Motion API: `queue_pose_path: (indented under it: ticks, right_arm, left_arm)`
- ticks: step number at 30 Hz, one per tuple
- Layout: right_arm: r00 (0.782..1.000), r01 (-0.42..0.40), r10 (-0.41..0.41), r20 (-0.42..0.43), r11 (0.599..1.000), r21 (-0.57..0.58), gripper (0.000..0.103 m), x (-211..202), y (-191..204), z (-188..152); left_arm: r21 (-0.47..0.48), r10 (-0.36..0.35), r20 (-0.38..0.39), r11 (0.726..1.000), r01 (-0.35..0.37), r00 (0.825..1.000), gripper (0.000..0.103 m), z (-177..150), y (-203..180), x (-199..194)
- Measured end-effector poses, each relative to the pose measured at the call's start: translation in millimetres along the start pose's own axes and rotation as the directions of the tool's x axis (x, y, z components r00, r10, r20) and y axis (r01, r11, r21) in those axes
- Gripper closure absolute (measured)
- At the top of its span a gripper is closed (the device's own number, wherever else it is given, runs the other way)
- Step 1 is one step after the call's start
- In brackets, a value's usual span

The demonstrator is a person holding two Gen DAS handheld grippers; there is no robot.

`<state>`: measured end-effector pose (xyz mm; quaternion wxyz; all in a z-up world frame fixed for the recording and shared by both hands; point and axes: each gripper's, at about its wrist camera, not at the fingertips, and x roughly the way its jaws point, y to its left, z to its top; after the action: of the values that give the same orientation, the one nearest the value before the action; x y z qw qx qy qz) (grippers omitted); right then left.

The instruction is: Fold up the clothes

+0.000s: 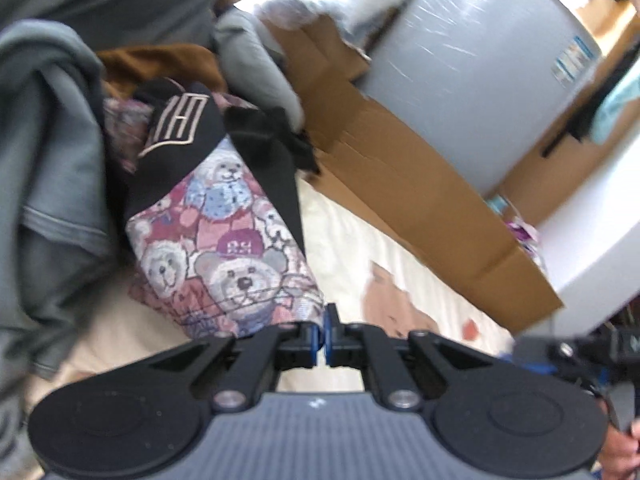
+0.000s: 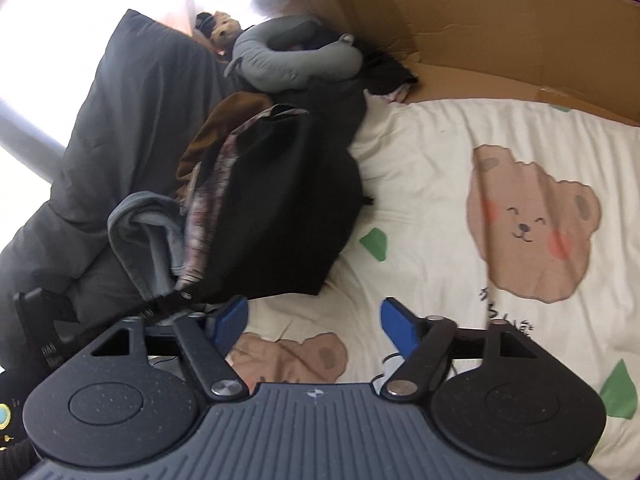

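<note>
Right now the left gripper (image 1: 325, 330) is pinched closed w/ nothing in it beside the teddy-print garment (image 1: 224, 248), right gripper (image 2: 313, 326) gapes empty over the bedsheet (image 2: 432, 152), so a grab could snag sheet, not clothes pile (image 2: 276, 208).

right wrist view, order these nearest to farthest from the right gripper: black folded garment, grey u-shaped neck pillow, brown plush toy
1. The black folded garment lies just ahead and left of the right gripper, on the cream bear-print sheet.
2. The grey u-shaped neck pillow sits beyond the garment.
3. The brown plush toy is farthest, at the upper left behind the pillow.
</note>
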<state>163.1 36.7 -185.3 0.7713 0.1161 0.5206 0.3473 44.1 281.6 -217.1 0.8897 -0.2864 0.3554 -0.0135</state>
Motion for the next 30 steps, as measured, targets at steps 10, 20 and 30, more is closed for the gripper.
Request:
queue_pose_path:
  ticks: [10,20,30]
  right_arm:
    - [0.992,-0.073,0.076,-0.098,0.997,0.028,0.037,27.0,10.7,-2.9]
    - [0.965,-0.101,0.123,-0.234,0.99,0.101,0.037,51.2,-1.9,-14.0]
    - [0.908,-0.101,0.162,-0.387,0.98,0.173,0.07,75.8,-18.9,-20.8]
  left_arm:
    - [0.041,-0.151,-0.093,0.987,0.155,0.984,0.1,-36.3,-40.1,17.8]
    - [0.078,-0.245,-0.16,0.962,0.26,0.956,0.1,-58.6,-67.2,20.7]
    - [0.078,-0.285,-0.192,0.949,0.304,0.939,0.1,-64.9,-74.0,18.5]
